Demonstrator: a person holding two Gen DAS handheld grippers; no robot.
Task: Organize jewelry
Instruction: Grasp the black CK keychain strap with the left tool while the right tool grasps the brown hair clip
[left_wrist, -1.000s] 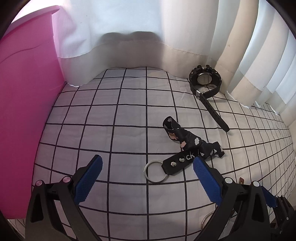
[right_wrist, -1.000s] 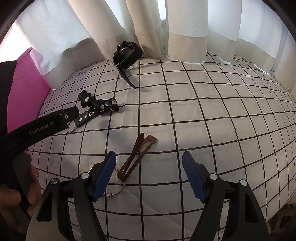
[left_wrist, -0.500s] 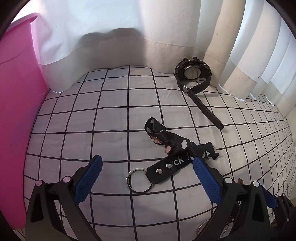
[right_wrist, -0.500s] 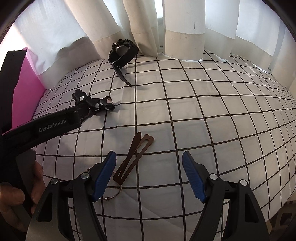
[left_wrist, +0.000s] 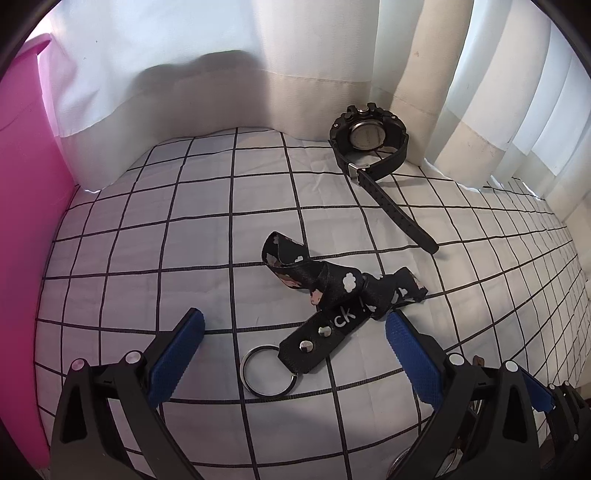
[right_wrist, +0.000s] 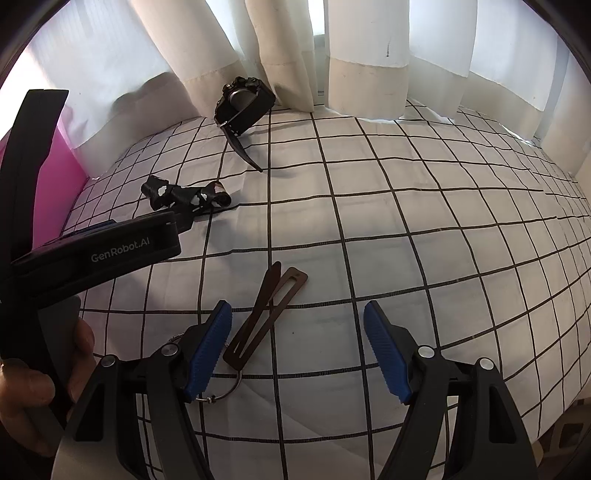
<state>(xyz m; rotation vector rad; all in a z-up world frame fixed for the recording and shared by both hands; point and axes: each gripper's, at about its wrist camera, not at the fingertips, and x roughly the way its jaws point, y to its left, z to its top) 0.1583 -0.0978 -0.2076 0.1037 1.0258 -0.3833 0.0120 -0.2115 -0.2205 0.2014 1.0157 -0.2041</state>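
Note:
A black strap keychain with a steel ring and a flower-print ribbon lies between the blue pads of my open left gripper, just in front of it. It also shows in the right wrist view, partly behind the left gripper's body. A black wristwatch rests at the curtain's foot, seen too in the right wrist view. A brown slotted key fob on a wire ring lies inside my open right gripper, nearer its left pad.
A pink board stands on the left. White curtains hang along the back of the checked white cloth. The cloth drops off at the right edge.
My left gripper has moved forward and slightly right, so the strap keychain now sits between its pads. My right gripper has edged closer to the brown fob.

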